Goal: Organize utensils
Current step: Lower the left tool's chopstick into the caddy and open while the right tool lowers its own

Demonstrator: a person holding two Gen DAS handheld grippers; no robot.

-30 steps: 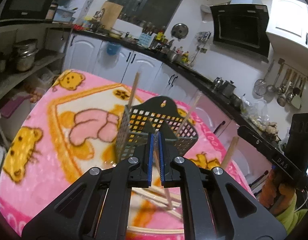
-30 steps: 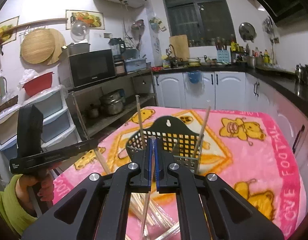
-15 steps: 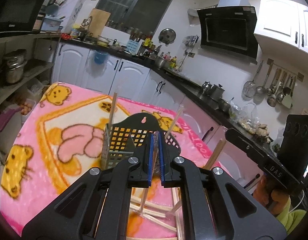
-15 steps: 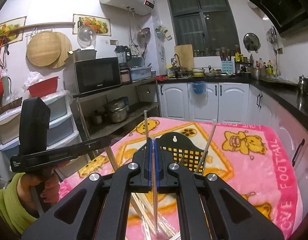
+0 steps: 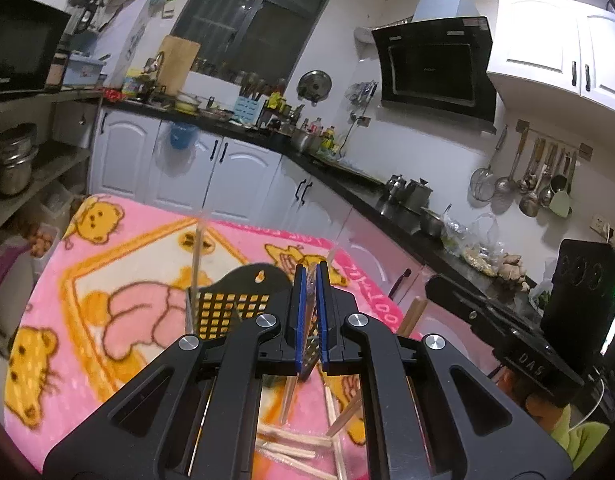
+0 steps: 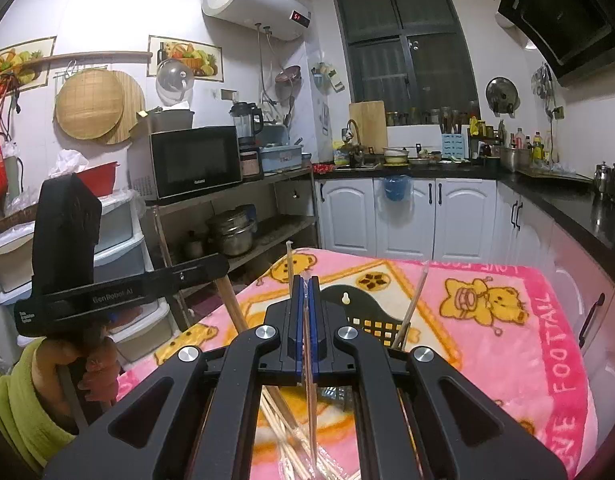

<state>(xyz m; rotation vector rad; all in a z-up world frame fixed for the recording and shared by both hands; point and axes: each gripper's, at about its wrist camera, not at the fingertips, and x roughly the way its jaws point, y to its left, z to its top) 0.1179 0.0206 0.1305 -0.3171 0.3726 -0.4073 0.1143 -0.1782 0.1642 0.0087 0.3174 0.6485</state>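
My left gripper (image 5: 311,276) is shut on a thin pale chopstick (image 5: 293,384) that hangs down below the blue pads. My right gripper (image 6: 306,284) is shut on another chopstick (image 6: 310,400), held nearly upright. Both hover over a loose pile of chopsticks (image 6: 283,420) on the pink blanket. Just beyond stands a black perforated utensil basket (image 5: 243,292) (image 6: 363,308) with two chopsticks (image 6: 290,268) (image 6: 414,300) leaning in it. The left wrist view catches the right gripper (image 5: 431,288) at the right; the right wrist view catches the left gripper (image 6: 223,264) at the left.
The pink bear-print blanket (image 6: 507,344) covers the table. White cabinets (image 6: 407,216) and a dark counter run behind and along the right. A shelf with a microwave (image 6: 195,164) and pots stands at the left. A hand in a green sleeve (image 6: 23,392) holds the left gripper.
My left gripper has risen with its chopstick, whose lower end now hangs clear of the pile. The basket sits lower in both views. Both grippers stay shut.
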